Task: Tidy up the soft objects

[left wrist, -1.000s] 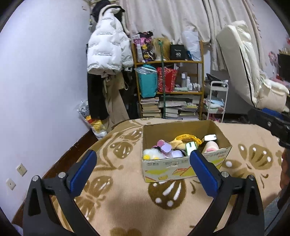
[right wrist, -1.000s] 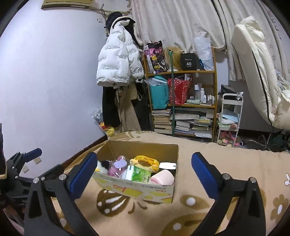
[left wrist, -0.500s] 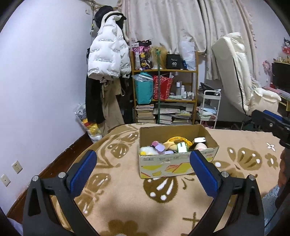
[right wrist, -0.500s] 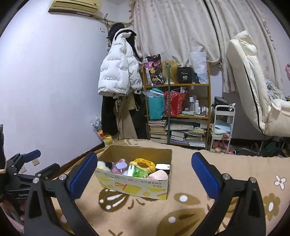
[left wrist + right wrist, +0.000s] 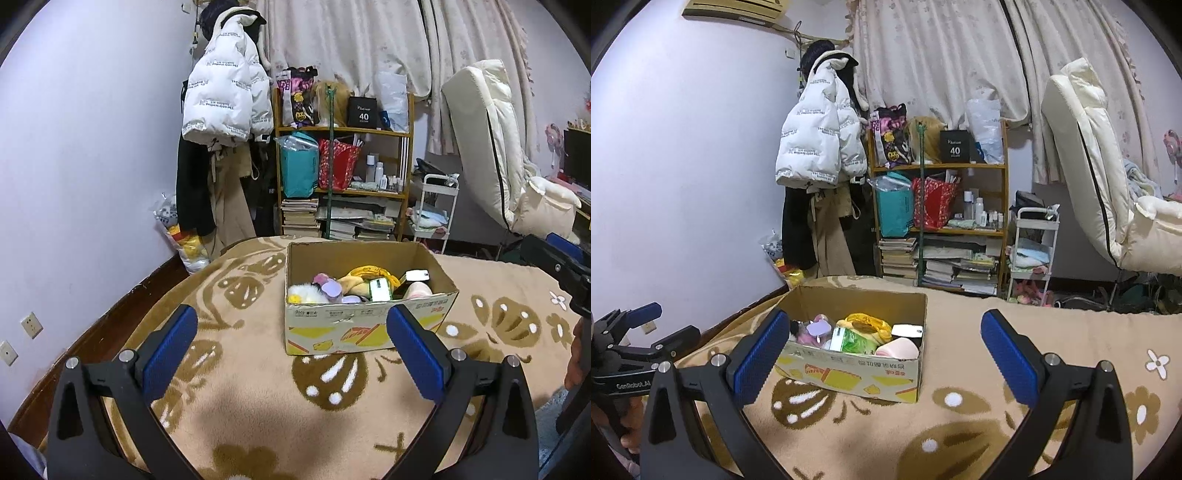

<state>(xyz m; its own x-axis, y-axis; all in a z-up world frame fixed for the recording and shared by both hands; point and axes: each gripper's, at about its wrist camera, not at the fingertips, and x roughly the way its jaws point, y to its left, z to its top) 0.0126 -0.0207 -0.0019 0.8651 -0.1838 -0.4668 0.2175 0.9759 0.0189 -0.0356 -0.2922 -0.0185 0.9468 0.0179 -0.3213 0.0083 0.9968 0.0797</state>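
Observation:
An open cardboard box (image 5: 369, 328) stands on the tan patterned blanket (image 5: 251, 398); it also shows in the right wrist view (image 5: 857, 373). It holds several soft toys: a white fluffy one (image 5: 304, 293), a purple one (image 5: 328, 286), a yellow one (image 5: 369, 275), a pink one (image 5: 899, 347), plus a green packet (image 5: 849, 339). My left gripper (image 5: 291, 343) is open and empty, hovering short of the box. My right gripper (image 5: 884, 347) is open and empty, to the right of the left one.
A wooden shelf (image 5: 343, 177) with bags and books stands at the back. A white jacket (image 5: 225, 99) hangs on the wall. A white cart (image 5: 436, 214) and a cream recliner (image 5: 491, 155) stand at the right. The bed's left edge drops to the floor (image 5: 122, 306).
Both grippers have drawn back and risen from the box, which looks smaller and lower in both views. The jaws stay open.

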